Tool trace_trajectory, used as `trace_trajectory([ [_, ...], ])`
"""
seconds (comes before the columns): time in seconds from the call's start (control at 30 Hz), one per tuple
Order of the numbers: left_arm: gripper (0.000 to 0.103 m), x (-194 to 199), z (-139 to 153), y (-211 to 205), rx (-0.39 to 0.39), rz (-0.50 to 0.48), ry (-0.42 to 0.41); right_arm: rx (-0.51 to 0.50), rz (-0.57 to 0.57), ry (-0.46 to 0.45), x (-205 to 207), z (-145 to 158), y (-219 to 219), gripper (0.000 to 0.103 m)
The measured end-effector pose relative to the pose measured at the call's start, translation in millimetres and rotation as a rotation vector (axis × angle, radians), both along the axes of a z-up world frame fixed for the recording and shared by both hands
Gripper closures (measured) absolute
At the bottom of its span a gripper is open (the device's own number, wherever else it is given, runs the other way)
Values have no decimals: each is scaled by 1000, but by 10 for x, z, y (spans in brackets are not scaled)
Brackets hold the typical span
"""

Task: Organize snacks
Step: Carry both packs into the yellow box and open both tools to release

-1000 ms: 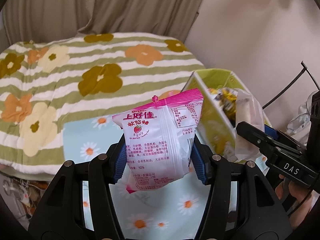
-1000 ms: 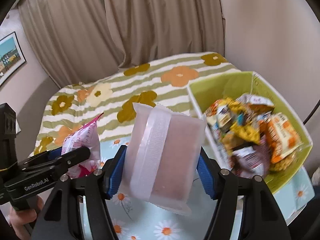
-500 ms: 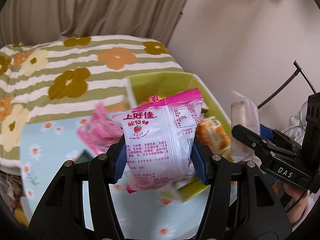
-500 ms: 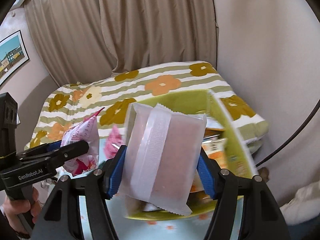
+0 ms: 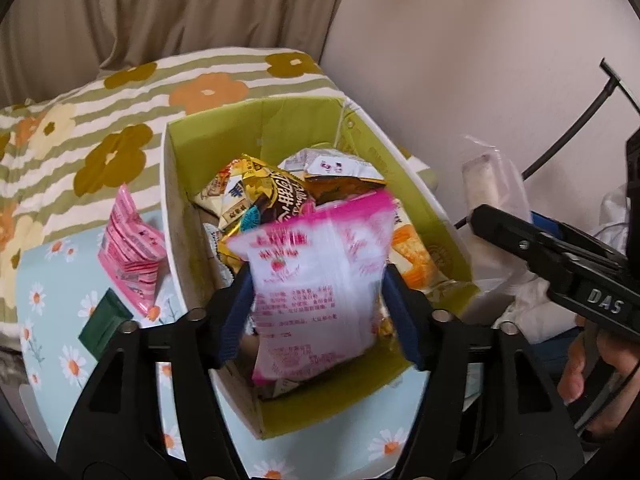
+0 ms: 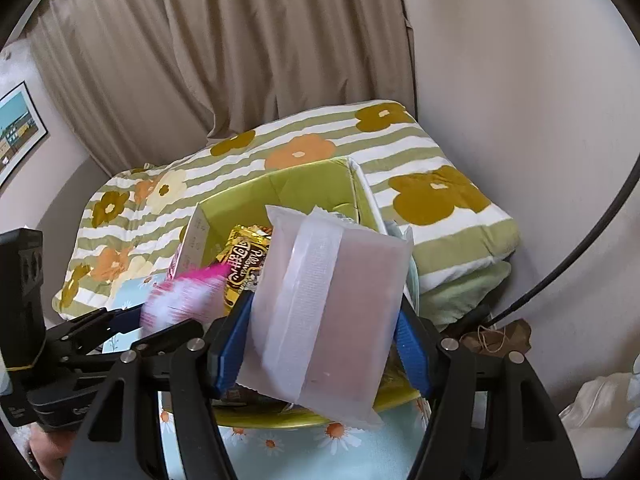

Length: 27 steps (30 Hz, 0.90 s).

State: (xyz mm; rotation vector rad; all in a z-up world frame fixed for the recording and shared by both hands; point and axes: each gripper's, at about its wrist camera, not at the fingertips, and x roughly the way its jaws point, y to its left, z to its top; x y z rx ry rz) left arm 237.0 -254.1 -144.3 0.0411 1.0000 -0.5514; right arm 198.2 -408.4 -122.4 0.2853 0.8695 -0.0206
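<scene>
My left gripper [image 5: 320, 312] holds a pink-and-white strawberry snack bag [image 5: 316, 280] between its fingers, right above the open green box [image 5: 172, 184]; the bag is blurred and looks to be slipping. The box holds several snack packets, a gold one [image 5: 276, 192] on top. My right gripper [image 6: 324, 340] is shut on a translucent pinkish snack pack [image 6: 328, 308], held over the same box [image 6: 308, 184]. The right gripper also shows at the right of the left wrist view [image 5: 560, 264], and the left gripper at the left of the right wrist view [image 6: 116, 328].
A pink snack packet [image 5: 132, 248] and a dark green packet [image 5: 104, 320] lie on the daisy-print cloth [image 5: 48, 304] left of the box. A flower-striped quilt [image 5: 120, 112] lies behind. A wall and black cable [image 5: 560, 148] are to the right.
Both grippers have moved right and down over the green box. The pink bag in the left gripper is now blurred and tilted, and the left jaws look wider.
</scene>
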Motion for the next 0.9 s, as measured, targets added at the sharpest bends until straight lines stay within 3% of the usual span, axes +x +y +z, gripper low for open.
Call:
trace_trajectory([
  [0.03, 2, 15, 4, 5, 9, 5, -4, 7, -2, 0, 3, -2, -16, 41],
  [0.07, 1, 25, 16, 25, 11, 11, -13, 12, -4, 2, 10, -6, -35, 41],
  [0.37, 1, -76, -26, 378, 20, 51, 8, 23, 33, 27, 19, -114, -47, 41],
  [0.73, 1, -69, 75, 655, 17, 133, -26, 7, 103, 49, 339, -176, 140, 39],
  [0.77, 1, -64, 80, 664, 17, 138, -27, -1, 99, 36, 350, -176, 136, 37],
  [0.83, 1, -55, 84, 678, 19, 145, -28, -28, 76, -17, 325, -120, 122, 5],
  [0.9, 1, -56, 76, 691, 22, 150, -29, -50, 60, -59, 286, -60, 79, 1],
])
